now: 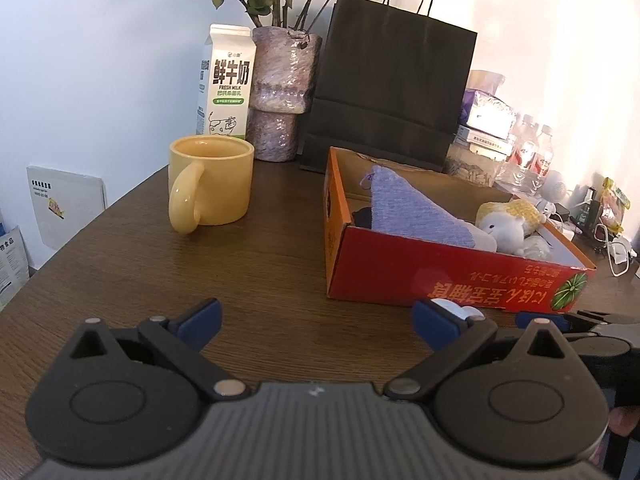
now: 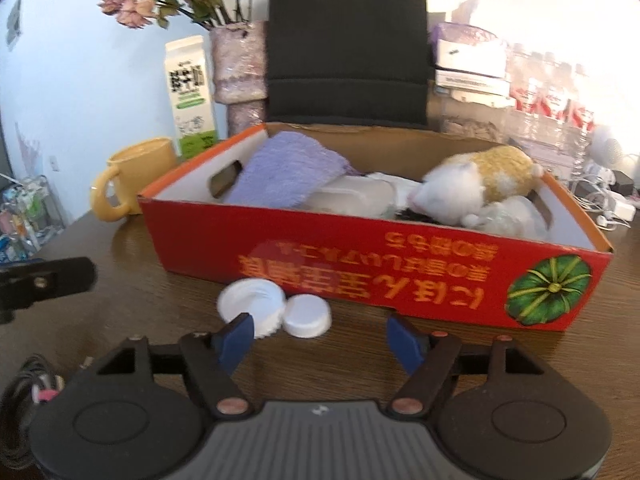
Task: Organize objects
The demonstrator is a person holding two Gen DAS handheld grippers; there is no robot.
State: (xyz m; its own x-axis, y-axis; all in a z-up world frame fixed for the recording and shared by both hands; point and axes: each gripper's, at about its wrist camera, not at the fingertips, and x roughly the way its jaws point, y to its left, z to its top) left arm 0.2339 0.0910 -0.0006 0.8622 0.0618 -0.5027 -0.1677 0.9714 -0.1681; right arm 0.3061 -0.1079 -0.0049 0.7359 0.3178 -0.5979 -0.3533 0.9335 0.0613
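The right gripper (image 2: 318,340) has its jaws standing wide and empty; two white caps (image 2: 276,309) lie on the tabletop (image 2: 120,272) just ahead of them, toward the left jaw, touching each other, against the red box (image 2: 360,256). The left gripper (image 1: 316,326), jaws also wide and empty, is farther off. Its view hides the caps almost wholly behind its right jaw, while showing the yellow mug (image 1: 210,182) well ahead to the left.

Milk carton (image 1: 225,84) — front panel reads "鲜牛奶" above "FRESH MILK". Red box (image 1: 452,280) — side panel carries inverted orange characters, not legible.
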